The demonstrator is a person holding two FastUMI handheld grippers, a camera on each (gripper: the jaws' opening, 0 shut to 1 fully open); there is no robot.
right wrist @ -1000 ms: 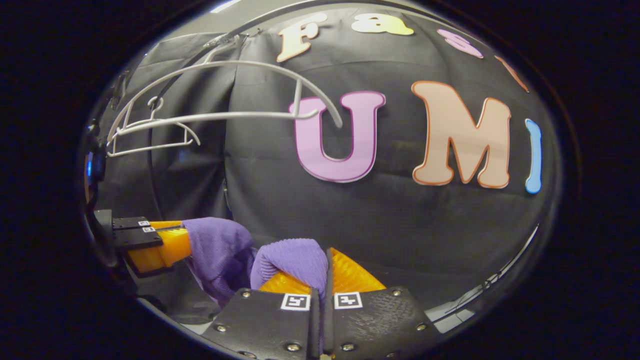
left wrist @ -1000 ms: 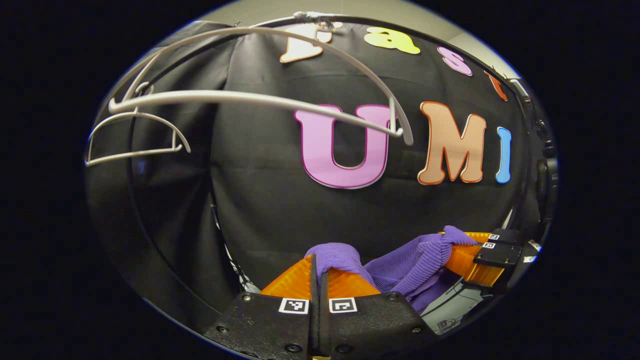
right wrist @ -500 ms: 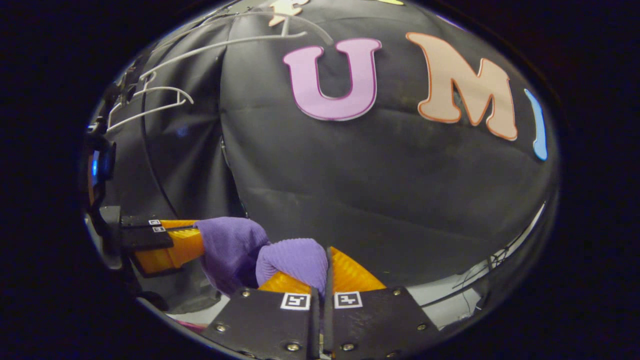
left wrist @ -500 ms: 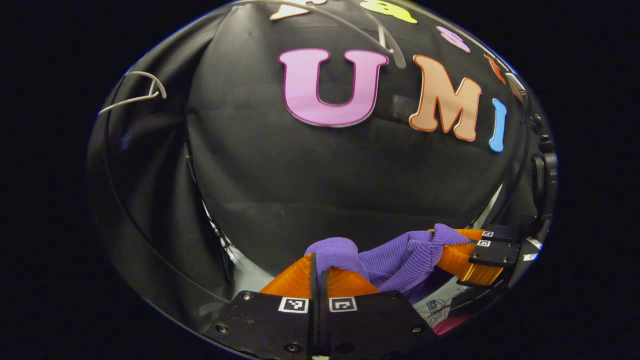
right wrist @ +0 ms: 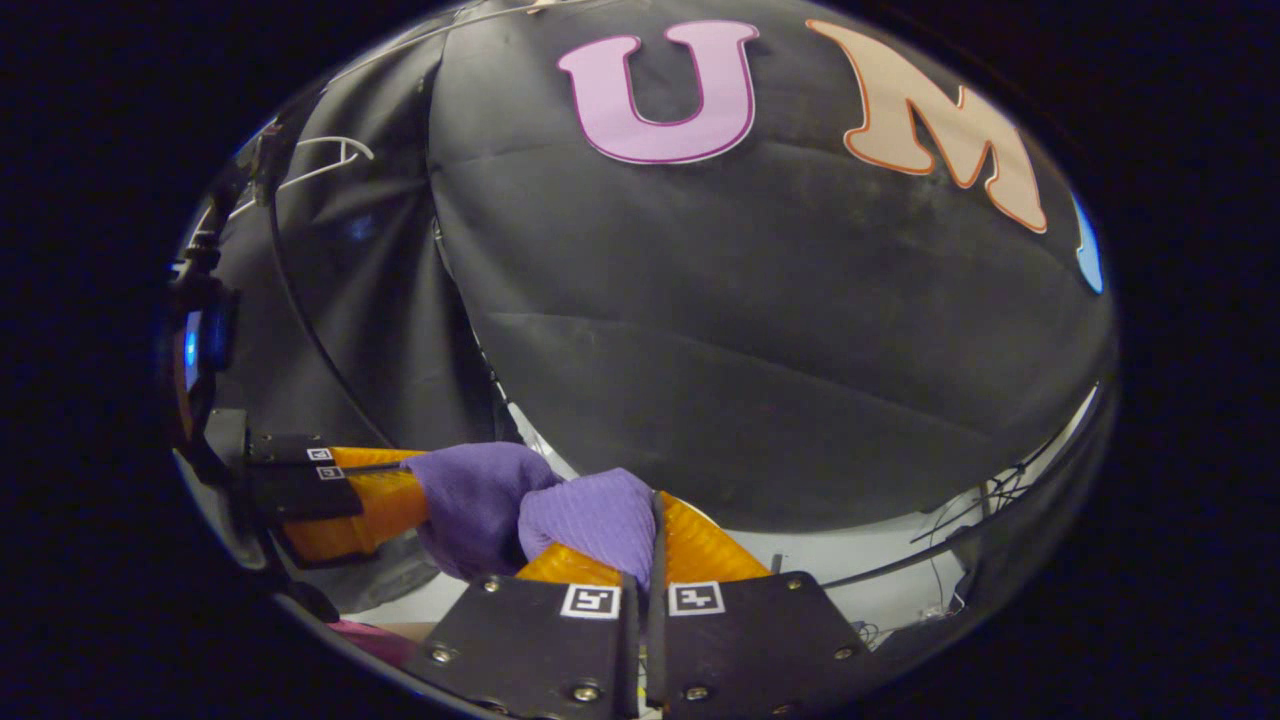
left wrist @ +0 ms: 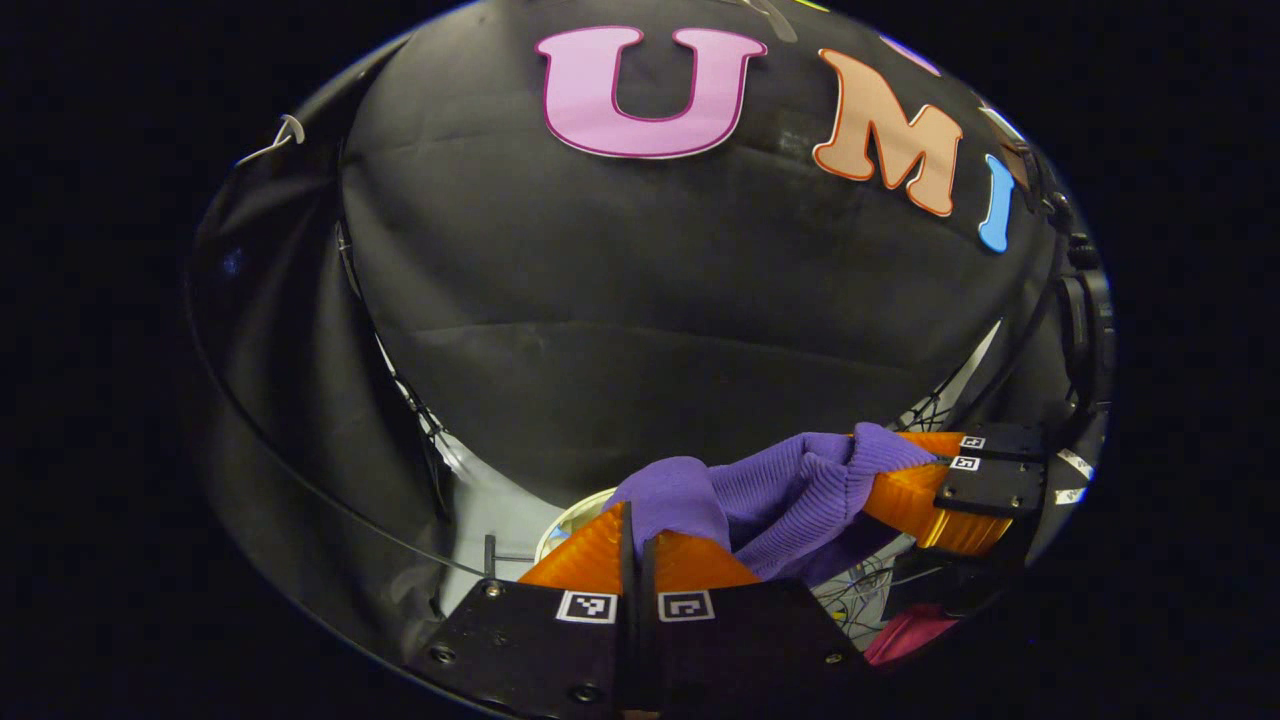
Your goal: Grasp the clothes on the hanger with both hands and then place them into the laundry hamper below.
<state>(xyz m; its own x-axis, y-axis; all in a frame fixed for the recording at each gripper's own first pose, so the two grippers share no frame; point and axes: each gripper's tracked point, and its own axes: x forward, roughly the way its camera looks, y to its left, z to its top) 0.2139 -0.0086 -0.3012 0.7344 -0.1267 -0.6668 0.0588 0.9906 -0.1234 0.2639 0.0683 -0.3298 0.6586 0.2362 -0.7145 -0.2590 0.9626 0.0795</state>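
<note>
A purple knit garment (left wrist: 790, 490) hangs bunched between my two grippers. In the left gripper view my left gripper (left wrist: 636, 512) is shut on one fold of it, and the right gripper (left wrist: 878, 470) pinches the other end off to the right. In the right gripper view my right gripper (right wrist: 655, 502) is shut on a purple fold (right wrist: 590, 515), while the left gripper (right wrist: 420, 482) holds the cloth at the left. A white hanger (right wrist: 330, 155) hangs bare, high at the upper left. The garment's lower part is hidden behind the gripper bodies.
A pale curved rim (left wrist: 562, 518) peeks out just beyond my left fingers, low down. Something pink (left wrist: 900, 635) lies at the bottom right there, and a pink edge (right wrist: 370, 640) shows at the bottom left of the right gripper view. Cables (left wrist: 850, 600) trail over the light floor.
Both grippers have dropped with the purple garment still pinched. The bare hangers have slid up toward the top of both views, and floor, a pale rim and something pink have come in below.
</note>
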